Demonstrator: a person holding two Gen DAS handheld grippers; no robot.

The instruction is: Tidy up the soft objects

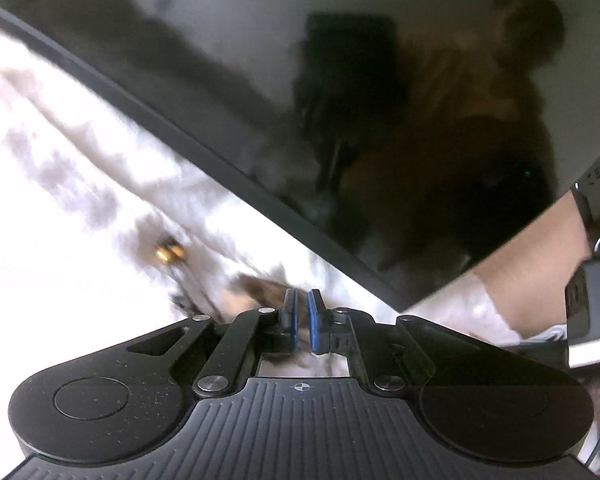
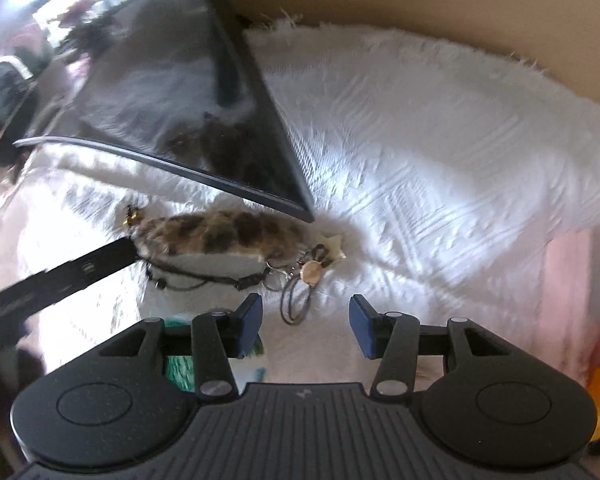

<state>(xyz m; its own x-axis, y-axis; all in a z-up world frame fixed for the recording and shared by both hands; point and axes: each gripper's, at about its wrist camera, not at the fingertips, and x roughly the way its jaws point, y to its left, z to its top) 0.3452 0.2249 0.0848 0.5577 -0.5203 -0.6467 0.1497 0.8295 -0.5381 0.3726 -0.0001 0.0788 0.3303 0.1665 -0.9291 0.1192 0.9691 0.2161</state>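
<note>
I see a white textured bedspread [image 2: 440, 152] covering most of the bed, and I read it as the sorting surface because it is soft and wide. A large dark glossy screen [image 2: 172, 112] lies tilted across it, one corner almost touching the furry item; I judge it simply rests there, in the way. Just below that corner lies the spotted fur pouch [image 2: 220, 236], brown and tan, with black beaded cords and a cluster of key rings and charms [image 2: 312, 268] trailing from its right end.

My left hand-held gripper [image 1: 301, 312] has its blue pads nearly together, pinched on the pouch's fur at its left end, which the right view shows as a black arm reaching to that end. I grip there, I think, to lift it clear of the screen without dragging the charms.

My right hand-held gripper [image 2: 305, 326] stands apart, holding nothing, poised just below the rings, probably ready to gather the loose cords.
</note>
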